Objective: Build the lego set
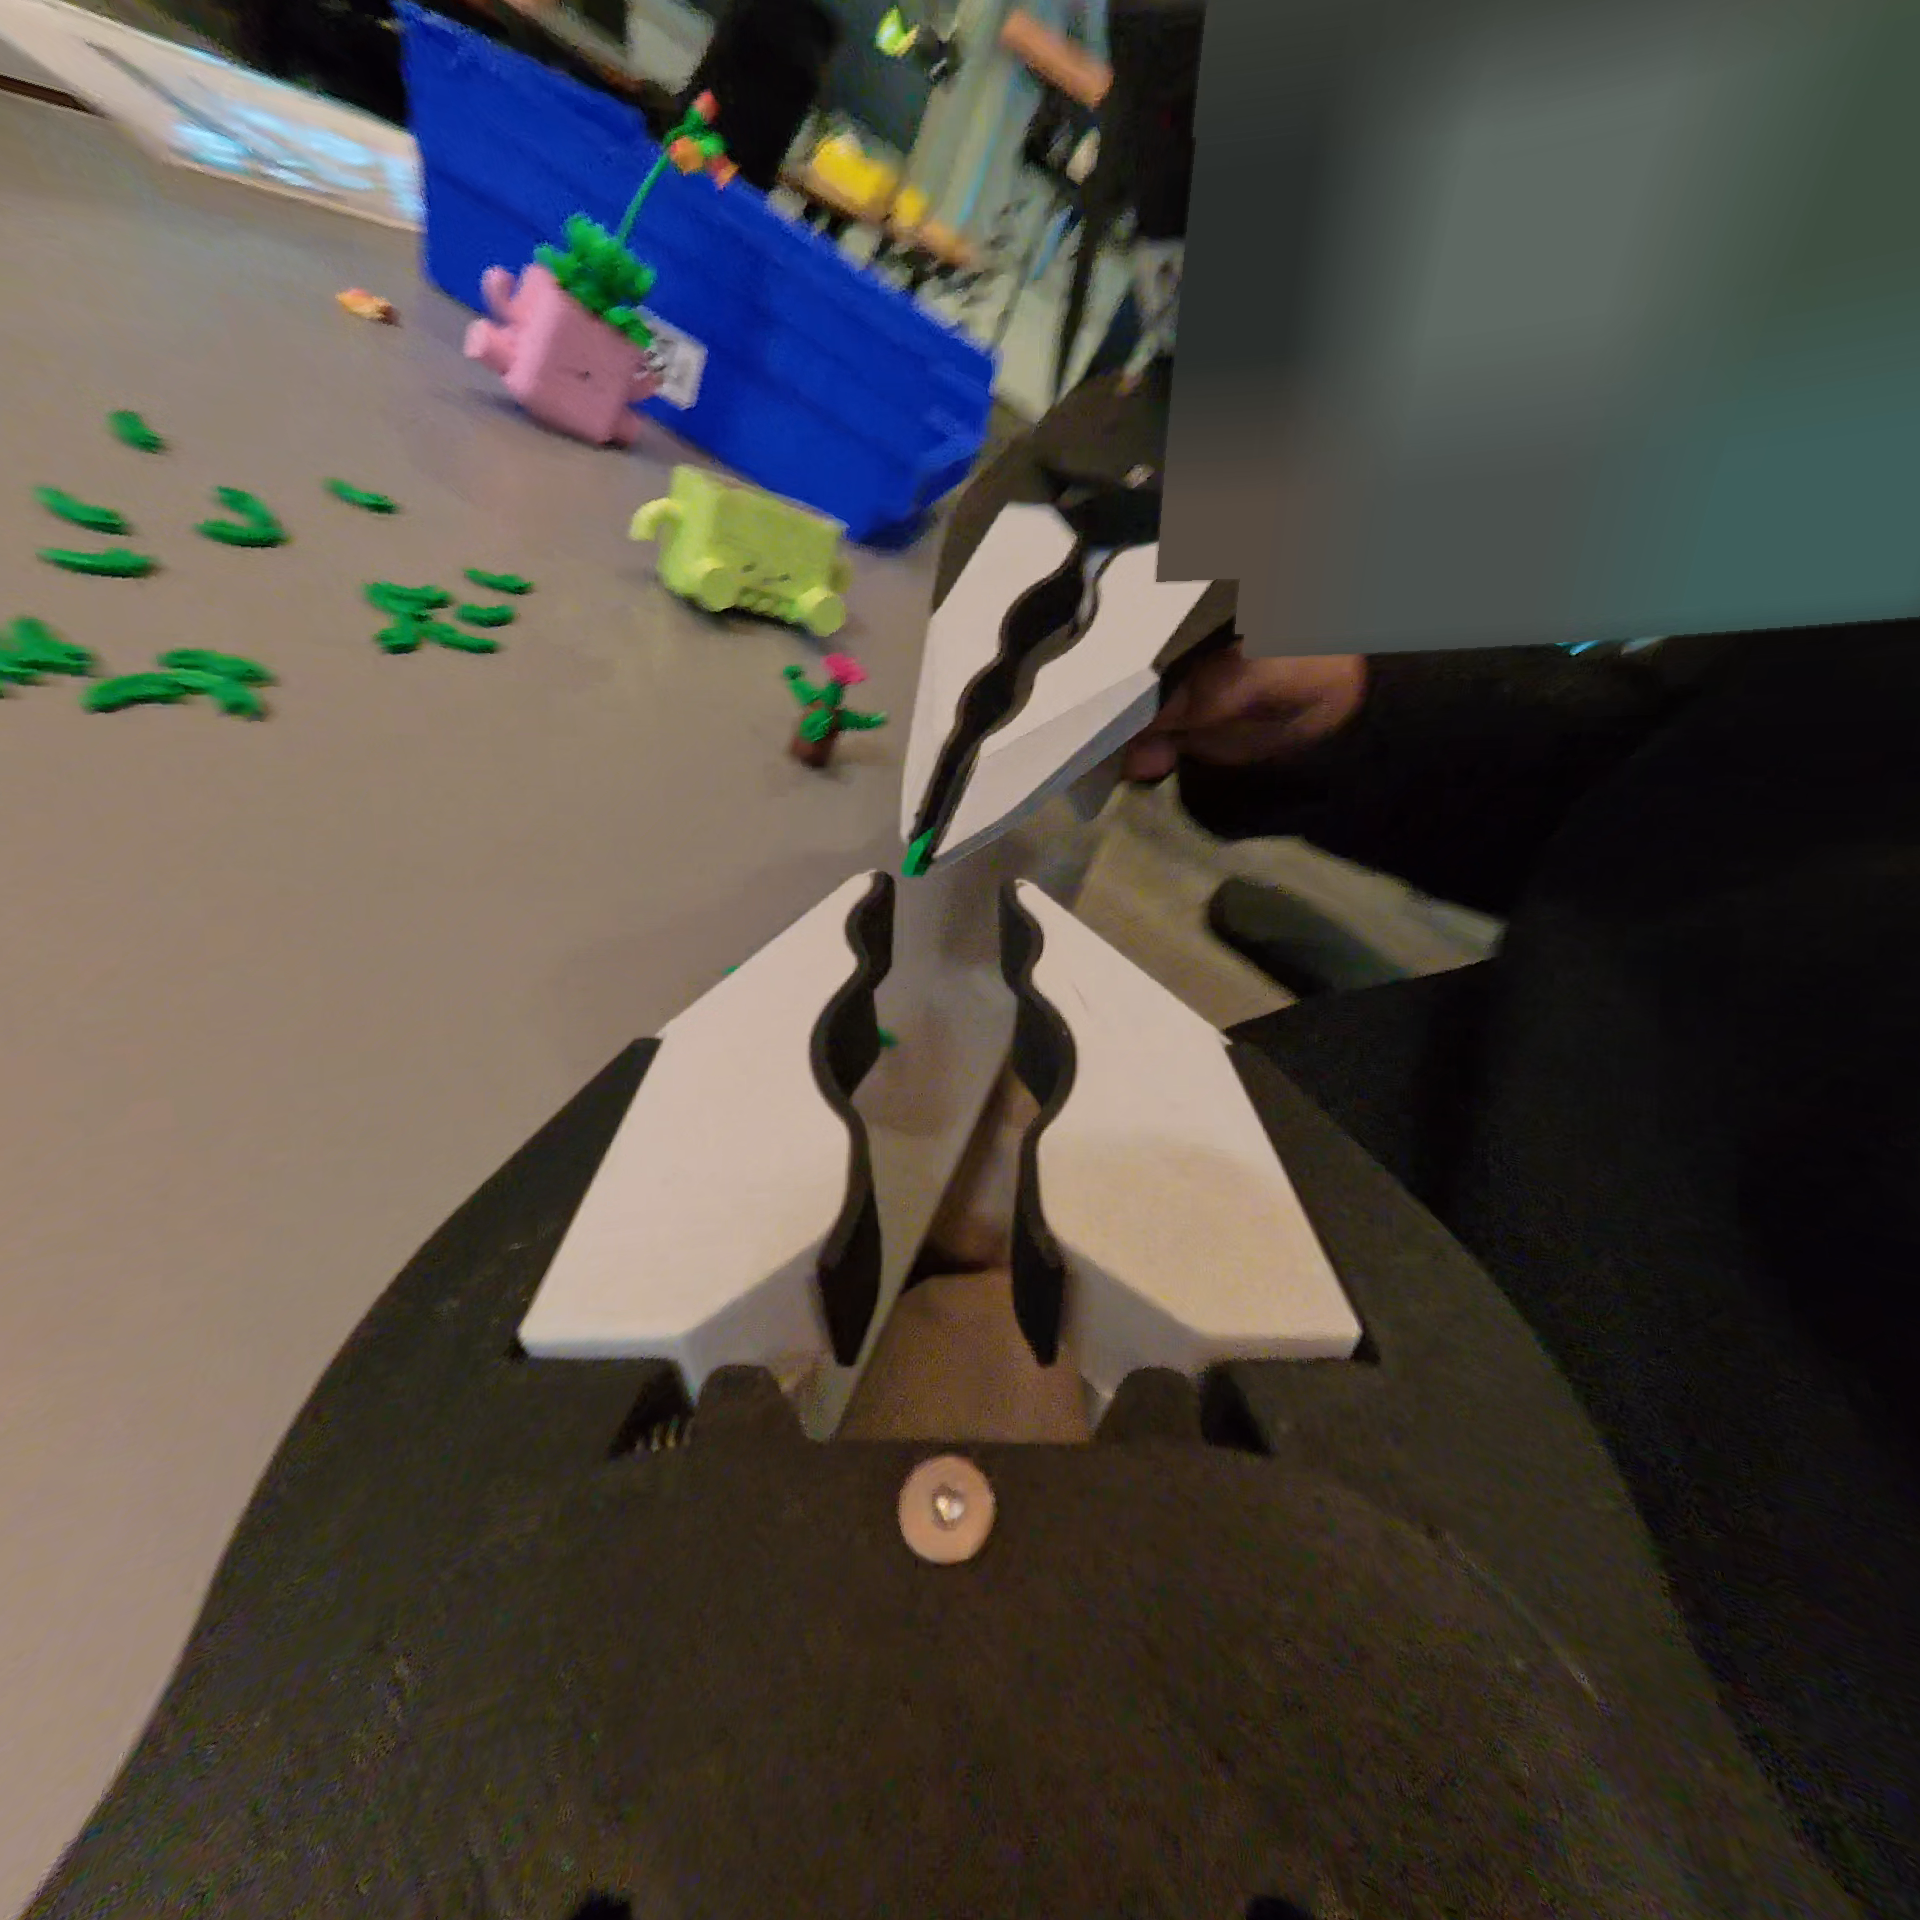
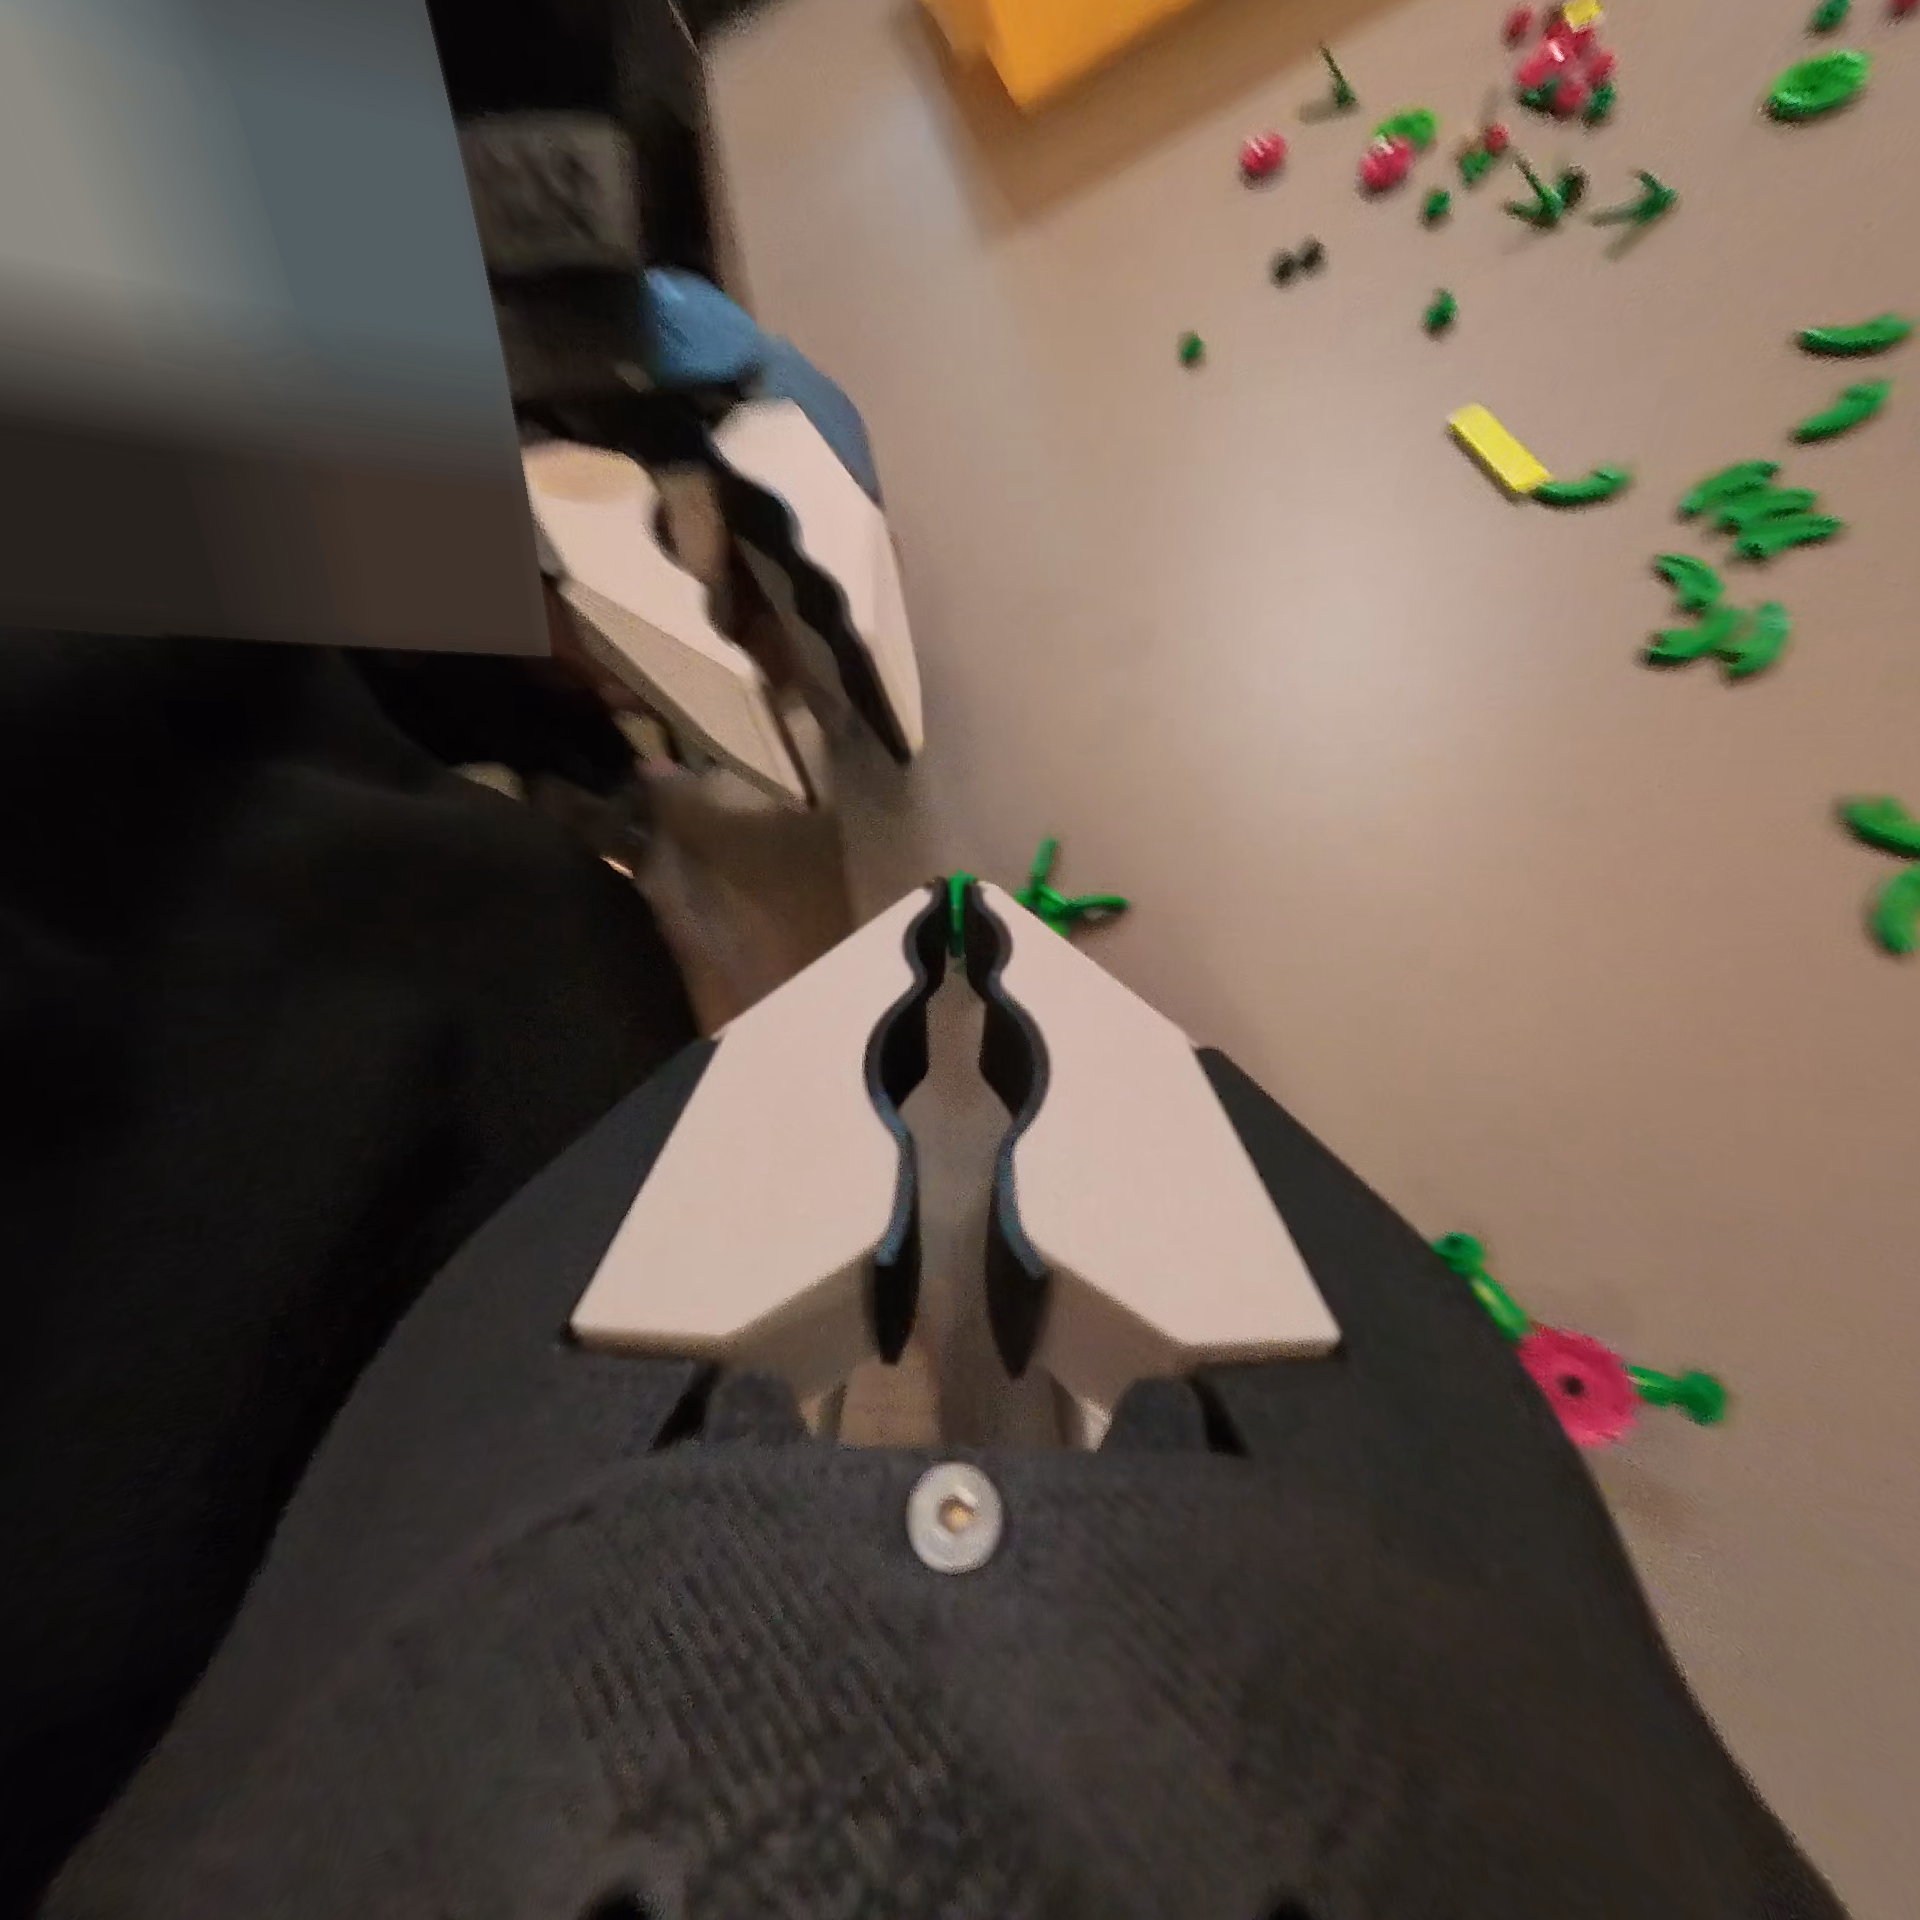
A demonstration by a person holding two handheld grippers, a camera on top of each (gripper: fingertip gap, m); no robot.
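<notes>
Presently, two containers are visible. A blue bin point(image 1: 727, 301) stands at the far side of the grey table point(image 1: 312, 935); its contents cannot be seen from this angle. An orange-yellow container point(image 2: 1049, 42) sits at the table's far edge in the right wrist view, its interior likewise hidden.

Lego items lie on the table. A pink block-shaped pot point(image 1: 561, 353) stands just in front of the blue bin, carrying green foliage and a long stem with a reddish bloom. A lime-green pot point(image 1: 753, 556) sits nearer, with nothing in it. A small brown-based plant with a pink flower point(image 1: 831, 707) stands beside it. Loose green leaf pieces point(image 1: 208, 582) are scattered to the left. A yellow brick point(image 2: 1496, 447) and a pink flower piece point(image 2: 1579, 1387) lie among further green parts.

The right gripper point(image 2: 961, 899) is closed on a small green piece point(image 2: 956, 904), pinched at its fingertips above the table. The left gripper point(image 1: 945, 888) is open, its jaws parted and holding nothing, tips close to that piece.
</notes>
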